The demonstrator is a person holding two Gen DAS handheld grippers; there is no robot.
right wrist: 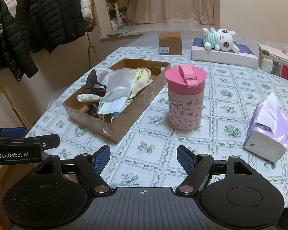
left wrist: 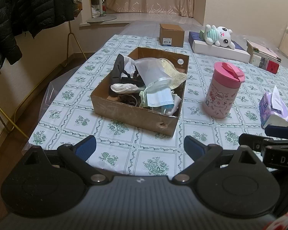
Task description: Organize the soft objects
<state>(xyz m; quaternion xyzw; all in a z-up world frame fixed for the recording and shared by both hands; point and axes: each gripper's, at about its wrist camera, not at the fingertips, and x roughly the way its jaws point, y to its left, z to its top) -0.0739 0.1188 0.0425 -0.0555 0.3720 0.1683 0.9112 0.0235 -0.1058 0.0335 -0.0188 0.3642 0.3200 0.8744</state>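
The open cardboard box (left wrist: pixel 136 113) served as the landmark on the worktop (left wrist: pixel 159 161). Inside it lay a loose heap of soft things: one blue face mask (left wrist: pixel 159 98) at the near end, one yellowish cloth (left wrist: pixel 175 72) at the far end, one white translucent bag (left wrist: pixel 151 69) between them, and some dark fabric (left wrist: pixel 119 67) along the left wall; further small pieces were too tangled to count. Judging by this, most of the gathering looked done.

One plush rabbit (left wrist: pixel 218 35) lay well beyond the box, on a flat white box (left wrist: pixel 220 51), and appeared to be the one soft item left out. One purple tissue pack (right wrist: pixel 266 130) sat well to the right of the box, with one pink lidded cup (right wrist: pixel 185 99) between them. One small brown carton (left wrist: pixel 171 35) stood just behind the box, and a stack of books (right wrist: pixel 276 63) lay far right of it.

The left gripper (left wrist: pixel 140 147) and the right gripper (right wrist: pixel 144 157) both hung short of the box, jaws spread wide and empty.
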